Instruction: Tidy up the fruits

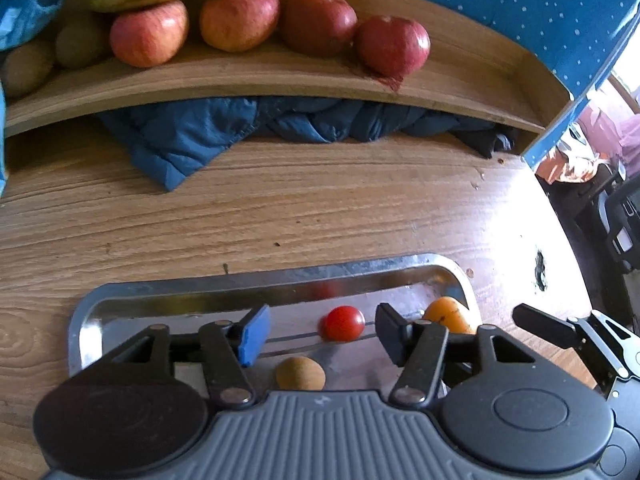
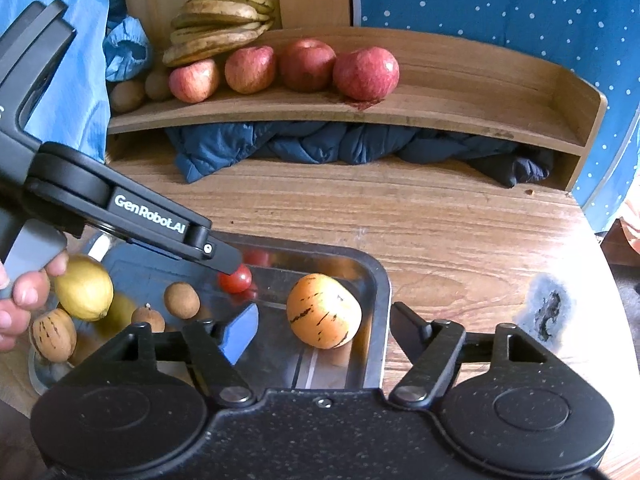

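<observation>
both grippers are hanging over the metal tray (image 2: pixel 376 280) low in the frame, on the wooden table (image 1: pixel 320 208). left gripper (image 1: pixel 322 330) has its jaws apart, and the cherry tomato (image 1: pixel 344 323) sits loose between them, neither pad touching it. right gripper (image 2: pixel 320 332) is spread wide around the striped orange fruit (image 2: pixel 323 311), with a gap on both sides, so no grip there. small brown fruit (image 1: pixel 300 373) sits in the tray nearer the camera, maybe a longan, hard to say. lemon (image 2: pixel 84 288) is at the left edge beside a hand (image 2: pixel 20 304). four apples (image 2: pixel 366 73) line the shelf (image 2: pixel 440 116) up top, bananas (image 2: pixel 220 20) piled at upper left.
</observation>
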Demonstrator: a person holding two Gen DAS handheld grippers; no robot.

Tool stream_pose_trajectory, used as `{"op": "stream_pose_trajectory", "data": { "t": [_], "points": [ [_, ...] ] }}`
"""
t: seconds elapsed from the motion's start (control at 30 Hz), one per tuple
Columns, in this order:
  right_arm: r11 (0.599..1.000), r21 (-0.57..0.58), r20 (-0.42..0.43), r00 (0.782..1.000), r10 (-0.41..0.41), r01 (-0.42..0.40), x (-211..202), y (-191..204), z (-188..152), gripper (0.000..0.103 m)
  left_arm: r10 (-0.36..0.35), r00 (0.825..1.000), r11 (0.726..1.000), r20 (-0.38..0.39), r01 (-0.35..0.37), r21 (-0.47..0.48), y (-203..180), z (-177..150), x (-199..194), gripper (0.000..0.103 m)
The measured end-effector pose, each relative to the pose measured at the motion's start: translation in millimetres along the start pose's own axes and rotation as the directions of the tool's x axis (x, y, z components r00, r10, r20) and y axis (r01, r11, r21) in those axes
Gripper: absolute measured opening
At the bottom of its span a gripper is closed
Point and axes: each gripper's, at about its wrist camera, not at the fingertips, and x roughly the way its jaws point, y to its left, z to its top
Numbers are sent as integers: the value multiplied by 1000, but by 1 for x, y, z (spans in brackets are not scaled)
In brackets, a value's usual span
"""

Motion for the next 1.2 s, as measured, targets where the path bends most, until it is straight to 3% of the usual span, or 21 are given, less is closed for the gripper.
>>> {"op": "stream_pose_trajectory", "data": {
  "t": [0.23, 0.63, 1.2],
  "points": [
    [1000, 8, 32, 999, -14, 13, -8, 0, 0, 86, 32, 999, 999, 36, -31, -14, 2, -2, -13, 82],
    [998, 35, 53, 997, -55, 53, -19, -8, -1, 97, 106, 992, 992, 68, -101, -74, 11, -14, -28, 94],
    [999, 21, 115, 992, -50, 48, -41, 0, -5, 102, 174, 979, 976, 106, -158, -148, 23, -39, -58, 100]
  ]
}}
